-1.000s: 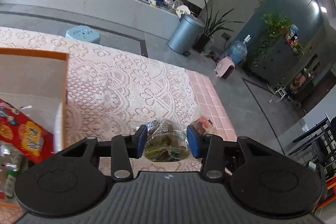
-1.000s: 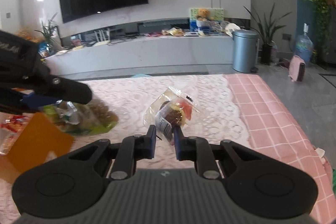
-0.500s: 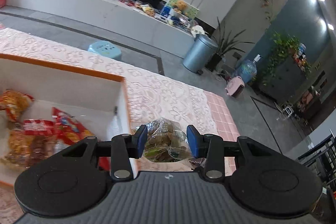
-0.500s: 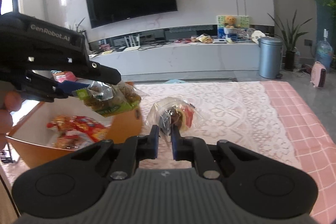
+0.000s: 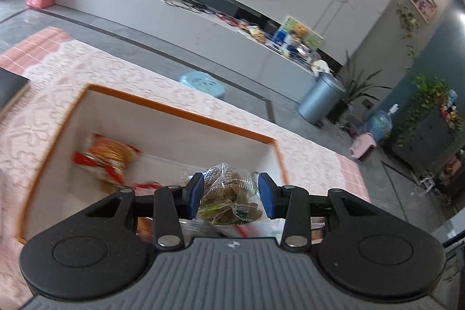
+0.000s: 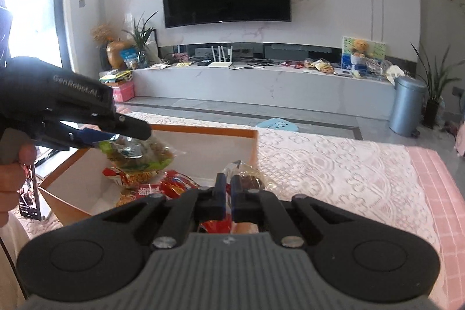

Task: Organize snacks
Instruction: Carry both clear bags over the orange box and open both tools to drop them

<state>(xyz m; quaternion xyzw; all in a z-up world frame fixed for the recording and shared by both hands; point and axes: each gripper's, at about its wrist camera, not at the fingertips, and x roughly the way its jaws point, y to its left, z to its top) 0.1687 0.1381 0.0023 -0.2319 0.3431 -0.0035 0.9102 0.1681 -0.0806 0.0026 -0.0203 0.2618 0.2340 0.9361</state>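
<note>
Carrying one packet each, both hands are bringing snacks to the orange-rimmed box (image 5: pixel 186 114) on the worktop (image 6: pixel 334 161). The left tongs (image 5: pixel 229 195) stand about half open, their blue pads pressed on a clear bag of brown biscuits (image 5: pixel 229 191), which hangs above the inside of the box near its right wall; held that high, it looks ready to be let fall among the red and orange packets (image 5: pixel 109 157) already lying on the box floor. The right tongs (image 6: pixel 228 201) have just been closing and are now pinched tight on the thin film of a clear pouch holding a dark round cake (image 6: pixel 250 179), which sits just off the box's right-hand corner, over the lace cloth (image 6: pixel 319 164), not yet above the opening. From the right wrist view the left tongs (image 6: pixel 116 137) and their bag (image 6: pixel 142 154) fill the space over the box, so my guess is the right hand must wait or come in beside them. A dark flat object (image 5: pixel 8 89) lies on the worktop left of the box, well clear
</note>
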